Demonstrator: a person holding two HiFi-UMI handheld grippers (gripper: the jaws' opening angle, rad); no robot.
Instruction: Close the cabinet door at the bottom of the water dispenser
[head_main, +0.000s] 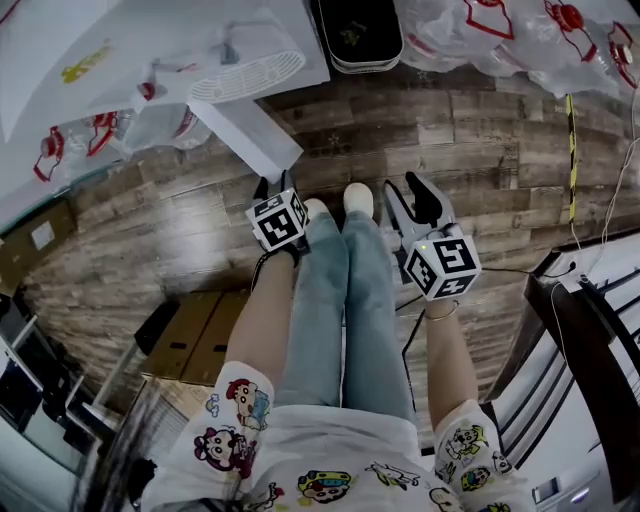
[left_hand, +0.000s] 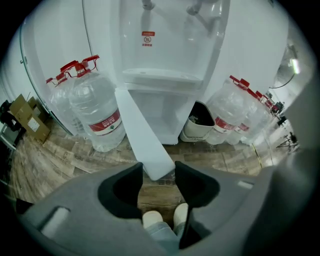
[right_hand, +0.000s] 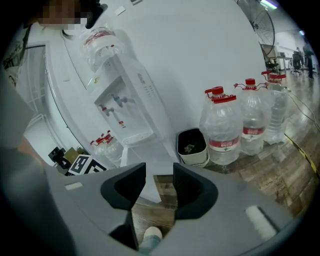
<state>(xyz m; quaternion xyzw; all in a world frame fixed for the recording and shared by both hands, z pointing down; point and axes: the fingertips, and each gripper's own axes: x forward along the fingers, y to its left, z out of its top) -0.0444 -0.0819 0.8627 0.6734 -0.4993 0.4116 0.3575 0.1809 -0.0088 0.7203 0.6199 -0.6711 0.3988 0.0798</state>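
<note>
The white water dispenser (head_main: 150, 60) (left_hand: 170, 45) (right_hand: 125, 105) stands ahead of me, with its bottom cabinet (left_hand: 160, 112) open. The white cabinet door (head_main: 245, 130) (left_hand: 142, 135) (right_hand: 150, 187) is swung out over the wooden floor towards me. My left gripper (head_main: 275, 190) (left_hand: 159, 172) is open and points steeply down just short of the door's free end, whose corner shows in line with the gap between the jaws; I cannot tell if it touches. My right gripper (head_main: 415, 200) (right_hand: 159, 182) is open and empty, to the right of the door.
Large water bottles (left_hand: 95, 107) (left_hand: 235, 117) (right_hand: 222, 130) stand on both sides of the dispenser. A bin (head_main: 358, 35) (left_hand: 200, 122) (right_hand: 192, 147) sits at its right. Cardboard boxes (head_main: 195, 335) lie behind my left side, a white rack (head_main: 590, 340) at my right. My shoes (head_main: 345, 200) are between the grippers.
</note>
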